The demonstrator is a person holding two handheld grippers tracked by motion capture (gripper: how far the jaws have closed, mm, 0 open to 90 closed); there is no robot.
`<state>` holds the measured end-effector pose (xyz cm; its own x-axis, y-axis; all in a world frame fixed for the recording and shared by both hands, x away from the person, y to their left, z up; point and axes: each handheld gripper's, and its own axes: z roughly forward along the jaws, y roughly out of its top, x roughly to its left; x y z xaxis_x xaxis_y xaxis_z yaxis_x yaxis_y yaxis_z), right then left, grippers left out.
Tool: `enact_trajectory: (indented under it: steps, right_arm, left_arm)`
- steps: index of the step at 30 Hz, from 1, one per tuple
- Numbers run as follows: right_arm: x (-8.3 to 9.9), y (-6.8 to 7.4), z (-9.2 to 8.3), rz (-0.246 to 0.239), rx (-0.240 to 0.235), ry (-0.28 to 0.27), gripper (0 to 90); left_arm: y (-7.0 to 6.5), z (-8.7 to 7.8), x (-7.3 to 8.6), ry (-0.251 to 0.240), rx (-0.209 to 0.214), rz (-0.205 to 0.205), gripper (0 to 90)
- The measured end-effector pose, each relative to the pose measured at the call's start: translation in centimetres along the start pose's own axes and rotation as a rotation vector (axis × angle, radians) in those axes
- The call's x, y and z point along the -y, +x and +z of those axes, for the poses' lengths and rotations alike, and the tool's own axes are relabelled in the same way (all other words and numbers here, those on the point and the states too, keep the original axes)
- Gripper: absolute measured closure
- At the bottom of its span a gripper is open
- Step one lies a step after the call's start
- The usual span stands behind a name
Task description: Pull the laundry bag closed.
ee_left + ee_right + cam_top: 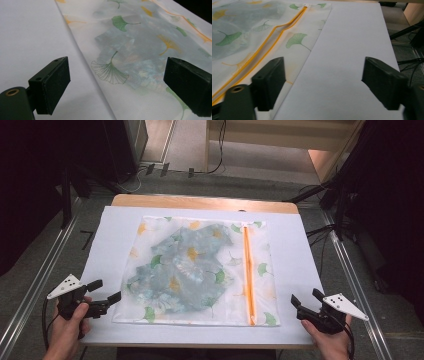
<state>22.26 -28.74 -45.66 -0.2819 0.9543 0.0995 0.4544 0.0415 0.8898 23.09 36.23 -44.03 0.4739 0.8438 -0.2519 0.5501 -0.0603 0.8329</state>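
Mesh laundry bag point(195, 270) w/ leaf print lies flat mid-table on white sheet point(300, 270), blue-grey cloth point(187, 265) inside, orange zipper point(248, 275) near bag's right edge. Left gripper point(106, 296) sits at bag's near-left corner, jaws apart, nothing btwn them; right gripper point(305, 299) just off bag's near-right corner, jaws also apart, empty. Probably best: left pins corner fabric, right goes for zipper pull at bag's far end, approach low.

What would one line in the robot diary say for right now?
left hand-held gripper: open, at mesh bag's near-left corner | right hand-held gripper: open, beside bag | mesh bag: flat on white sheet, orange zipper
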Motion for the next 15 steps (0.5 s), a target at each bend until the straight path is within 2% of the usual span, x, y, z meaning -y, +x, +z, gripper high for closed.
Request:
enact_trajectory:
  steps: [2, 3, 4, 5, 6, 7, 8, 9, 10, 11, 12, 13, 14, 15]
  right_arm:
    - [0.0, 0.1, -0.1, -0.006, -0.012, 0.001, 36.2]
    - [0.0, 0.2, 0.0, -0.007, -0.018, 0.008, 41.5]
    - [0.0, 0.2, 0.0, -0.007, -0.018, 0.008, 41.5]
    - [0.0, 0.3, 0.0, -0.013, -0.055, 0.016, 46.4]
    - [0.0, 0.3, 0.0, -0.013, -0.055, 0.016, 46.4]
    - [0.0, 0.4, -0.1, -0.020, -0.069, 0.011, 49.9]
    - [-0.1, 0.5, -0.2, -0.021, -0.071, 0.006, 51.3]
    - [-0.1, 0.5, -0.2, -0.021, -0.071, 0.006, 51.3]
    - [-0.2, 0.7, -0.4, -0.022, -0.083, 0.003, 57.2]
    - [-0.2, 0.8, -0.4, -0.021, -0.105, 0.004, 60.1]
    - [-0.3, 0.7, -0.3, -0.020, -0.143, 0.013, 66.7]
    - [-0.3, 0.7, -0.2, -0.019, -0.198, 0.034, 69.6]
    - [-0.3, 0.8, -0.2, -0.023, -0.225, 0.043, 74.8]
    - [-0.2, 1.0, -0.1, -0.037, -0.234, 0.048, 78.5]
  left_arm:
    - [-0.3, 0.0, -0.1, -0.006, -0.016, 0.004, 15.1]
    - [-0.3, 0.0, -0.1, -0.006, -0.016, 0.004, 15.4]
    - [-0.4, 0.1, -0.1, -0.008, -0.005, 0.010, 15.4]
    - [-0.6, 0.1, -0.2, -0.004, -0.004, 0.017, 21.6]
    - [-0.7, 0.1, -0.2, -0.008, -0.010, 0.020, 21.6]
    - [-1.0, 0.3, -0.2, 0.005, -0.017, 0.020, 31.3]
    - [-1.0, 0.3, -0.2, 0.005, -0.017, 0.020, 35.9]
    - [-1.1, 0.4, -0.2, 0.017, -0.024, 0.018, 35.9]
    - [-1.3, 0.7, -0.1, 0.045, -0.030, 0.019, 49.8]
    - [-1.5, 0.9, -0.1, 0.051, -0.009, 0.018, 56.3]
    - [-1.5, 0.9, -0.1, 0.051, -0.009, 0.018, 62.3]
    - [-1.6, 1.2, -0.2, 0.062, 0.065, 0.009, 71.8]
    - [-1.8, 1.4, -0.2, 0.073, 0.096, 0.000, 77.3]
    - [-1.8, 1.4, -0.2, 0.073, 0.096, 0.000, 80.5]
